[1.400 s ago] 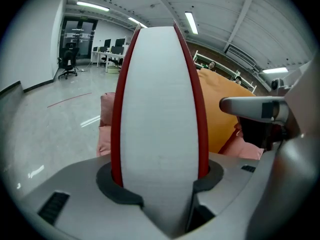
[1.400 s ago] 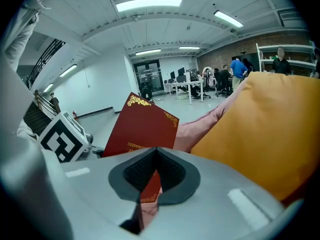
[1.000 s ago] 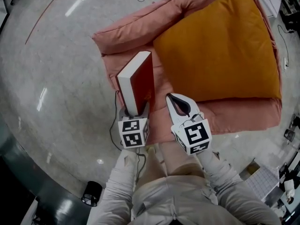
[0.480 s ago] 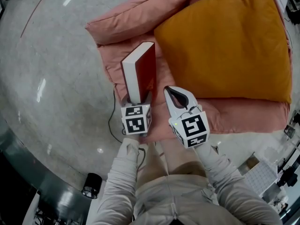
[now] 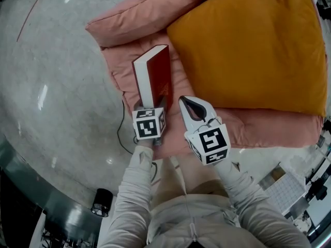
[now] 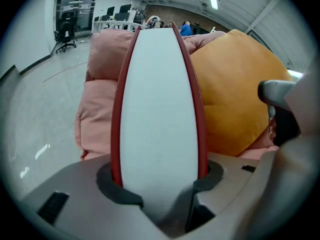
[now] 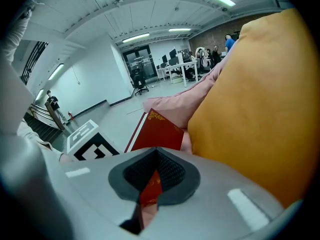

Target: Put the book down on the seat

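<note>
A red book (image 5: 154,75) with white page edges stands on end in my left gripper (image 5: 150,106), whose jaws are shut on its lower end. It hovers over the left part of the pink seat (image 5: 126,68), beside the big orange cushion (image 5: 248,45); whether it touches the seat I cannot tell. The left gripper view shows the book's pages (image 6: 160,109) filling the gap between the jaws of the left gripper (image 6: 160,181). My right gripper (image 5: 194,106) is just right of the book, shut and holding nothing. In its own view, the right gripper (image 7: 155,184) faces the book's cover (image 7: 160,131).
The pink seat has a padded armrest (image 5: 139,14) at the back left. A black cable (image 5: 120,136) runs over the grey floor near the seat's front. A black round object (image 5: 102,201) sits lower left, and boxes (image 5: 283,189) lie at the lower right.
Both grippers and the book have moved a little forward over the seat's front left part. The left grip on the book is unchanged, and the right gripper stays shut.
</note>
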Demonstrator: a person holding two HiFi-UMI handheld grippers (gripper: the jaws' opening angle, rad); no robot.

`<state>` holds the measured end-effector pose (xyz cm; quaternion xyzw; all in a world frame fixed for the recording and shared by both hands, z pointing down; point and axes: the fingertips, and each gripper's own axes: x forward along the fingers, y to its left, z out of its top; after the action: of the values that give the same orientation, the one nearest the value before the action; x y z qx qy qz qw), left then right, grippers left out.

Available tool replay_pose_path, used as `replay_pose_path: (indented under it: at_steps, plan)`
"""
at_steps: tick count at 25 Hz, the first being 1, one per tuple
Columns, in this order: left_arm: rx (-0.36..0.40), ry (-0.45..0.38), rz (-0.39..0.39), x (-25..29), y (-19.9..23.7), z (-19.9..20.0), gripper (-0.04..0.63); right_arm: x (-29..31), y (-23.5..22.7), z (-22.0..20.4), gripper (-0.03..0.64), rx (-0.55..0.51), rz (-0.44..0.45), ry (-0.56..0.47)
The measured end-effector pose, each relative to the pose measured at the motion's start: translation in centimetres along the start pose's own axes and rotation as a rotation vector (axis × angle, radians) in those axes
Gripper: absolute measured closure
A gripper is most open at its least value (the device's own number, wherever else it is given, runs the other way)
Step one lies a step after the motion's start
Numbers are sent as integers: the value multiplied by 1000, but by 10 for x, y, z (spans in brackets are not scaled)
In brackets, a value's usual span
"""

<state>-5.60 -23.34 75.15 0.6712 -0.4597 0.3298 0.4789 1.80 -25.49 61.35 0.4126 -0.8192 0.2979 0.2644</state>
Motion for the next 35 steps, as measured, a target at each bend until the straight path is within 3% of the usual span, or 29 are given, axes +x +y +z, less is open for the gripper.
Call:
replay_pose_path:
  at_steps: [7,12,18,29,35]
  plan:
    - [-54,61,15,21,12,8,347,2,0,-7,617,9,4,10]
    - [33,82,52,19,22,13,292,5,2,-7,618,12,8,13]
    - [-16,57,100,11,37,11,255,4,6,-1,617,11,13,0]
    - [-33,11,194,-19,60,10,232,-3,26,7,617,-10,34,-8]
    - [-41,-2,202,-38,61,2,232,-8,36,13,617,-22,50,-22]
